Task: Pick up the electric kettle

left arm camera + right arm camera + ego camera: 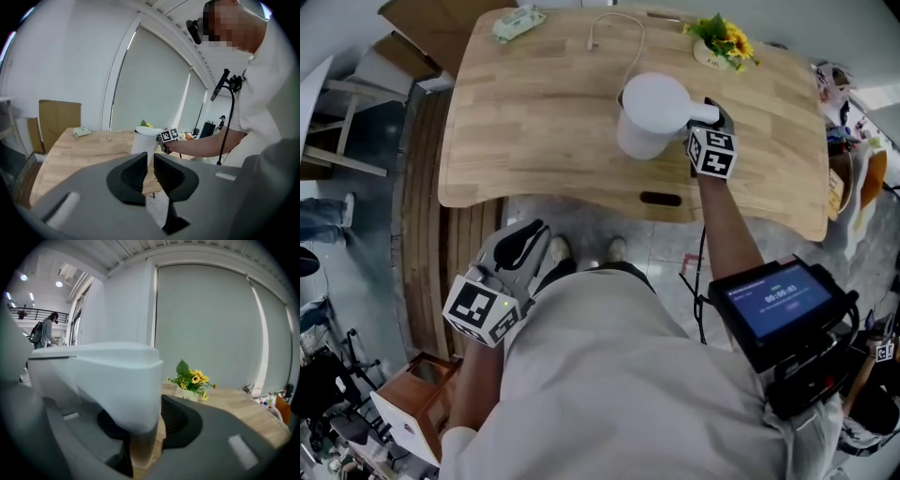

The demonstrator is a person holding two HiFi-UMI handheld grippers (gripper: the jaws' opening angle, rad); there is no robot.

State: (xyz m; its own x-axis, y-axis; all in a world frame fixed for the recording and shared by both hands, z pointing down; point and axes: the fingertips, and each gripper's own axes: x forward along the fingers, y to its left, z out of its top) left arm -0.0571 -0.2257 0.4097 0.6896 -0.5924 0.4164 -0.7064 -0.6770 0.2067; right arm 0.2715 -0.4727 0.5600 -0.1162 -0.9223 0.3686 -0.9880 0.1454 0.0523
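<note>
White electric kettle [649, 111] stands upright on the wooden bench [534, 141], toward the far right half, with its handle sticking out to the right. Right gripper [715, 120] is at that handle. In the right gripper view the jaws stand wide apart with the handle between them, and a strip of bench shows between the handle and the right-hand jaw, so the pads are not clamped on it. The other jaw is mostly hidden behind the handle.

Left gripper [525, 246] hangs low and off the bench, close to the person's body and above the floor, well apart from the kettle. Its jaws are only a sliver apart and empty; through the slit you see the kettle and the bench edge far ahead.

Other stuff on the bench: a small pot of yellow flowers [724, 39] at the far right corner, a white cable [619, 28] looping behind the kettle, and a pale green packet [517, 22] at the far left edge. None of it touches the kettle.
</note>
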